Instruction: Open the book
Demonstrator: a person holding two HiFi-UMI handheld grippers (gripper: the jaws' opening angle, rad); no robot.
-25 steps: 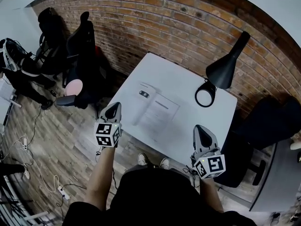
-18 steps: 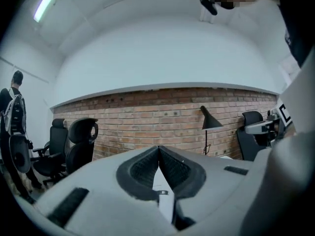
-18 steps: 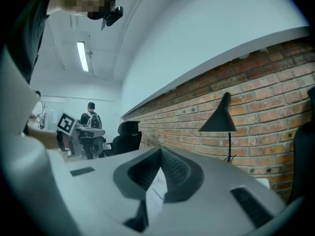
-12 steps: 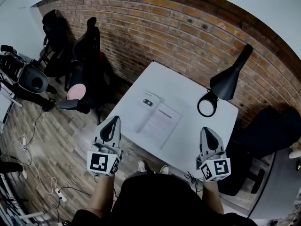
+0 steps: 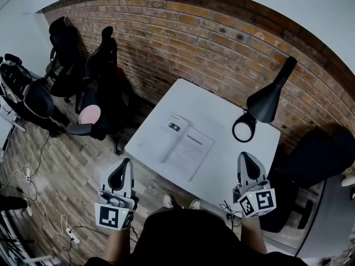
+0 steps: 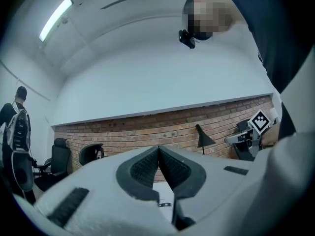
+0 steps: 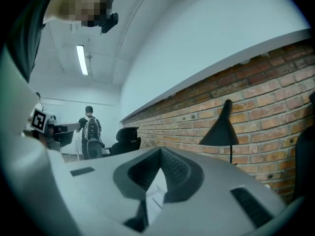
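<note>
Setting: you are standing in an office-style workroom.
Walls: exposed brick wall (image 5: 211, 32) under white plaster.
Furniture: black office chairs (image 5: 105, 57), a white table (image 5: 233, 110) and a black desk lamp (image 5: 269, 93).
Floor: wood planks (image 5: 61, 159) with a trailing power strip (image 5: 70, 231).
Ceiling: tube light (image 6: 55, 17).

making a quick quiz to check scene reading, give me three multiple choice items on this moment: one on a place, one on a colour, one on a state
1. Where does the lamp stand relative to the book?
A) to its left
B) to its right
C) on top of it

2. What colour is the table?
A) white
B) black
C) brown

3. How do the jaws of the left gripper stand?
A) wide apart
B) clamped on the book
C) together, nothing between them

Answers:
1 B, the head view shows the lamp right of the book.
2 A, the bare top is plain white.
3 C, the left gripper view shows the pads meeting at their tips.
</note>
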